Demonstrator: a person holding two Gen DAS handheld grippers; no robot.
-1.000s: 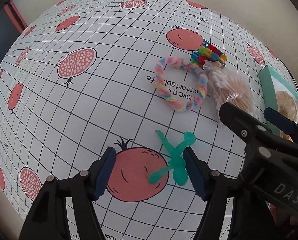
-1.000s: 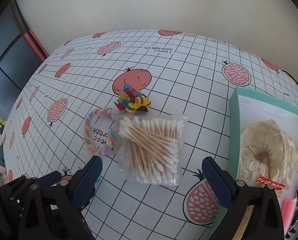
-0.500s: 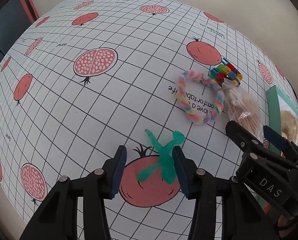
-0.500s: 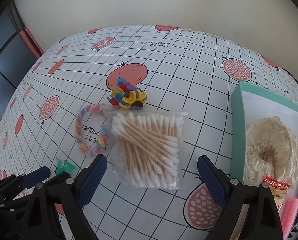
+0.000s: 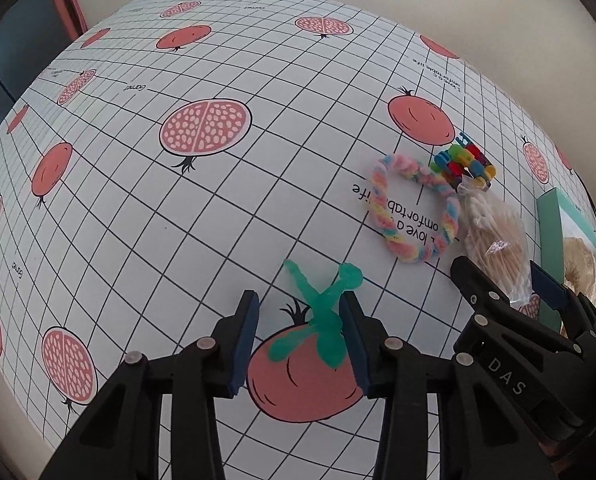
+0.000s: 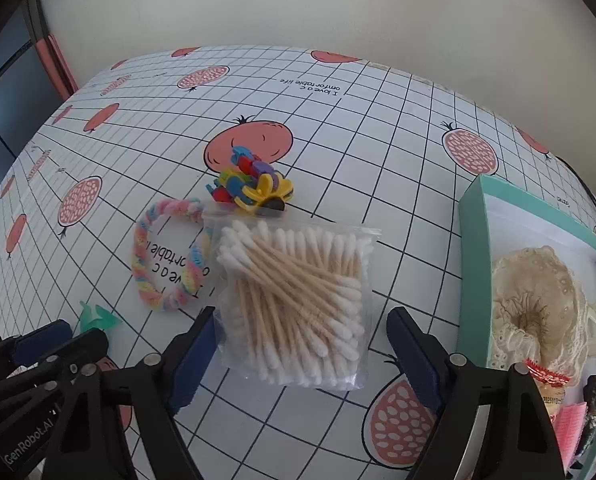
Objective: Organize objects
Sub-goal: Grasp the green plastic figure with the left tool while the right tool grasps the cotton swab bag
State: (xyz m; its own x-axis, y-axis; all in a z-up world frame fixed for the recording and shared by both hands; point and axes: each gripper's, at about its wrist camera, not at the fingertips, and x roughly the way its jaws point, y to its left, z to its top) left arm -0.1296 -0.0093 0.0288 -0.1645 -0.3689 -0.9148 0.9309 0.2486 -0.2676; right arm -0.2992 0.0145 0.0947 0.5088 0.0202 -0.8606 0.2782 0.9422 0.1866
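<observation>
Left gripper (image 5: 304,340) straddles the green rubbery figure (image 5: 322,320) lying on the tablecloth (image 5: 217,208), jaws part-open and gripping nothing, while right gripper (image 6: 302,354), wide open and empty, brackets the near-centre cotton-swab bag (image 6: 298,300), presumably for the teal box (image 6: 472,216) at right.

Bag of cotton swabs (image 6: 293,300) lies on the tablecloth (image 6: 378,140), near centre. Braided ring (image 6: 169,256) just left of it, touching its edge. Pile of clips (image 6: 249,184) behind the bag, at its far-left corner. Rubbery figure (image 5: 322,320) nearer and left of the ring. Box (image 6: 474,232) at right, lace scrunchie (image 6: 534,304) inside it.
</observation>
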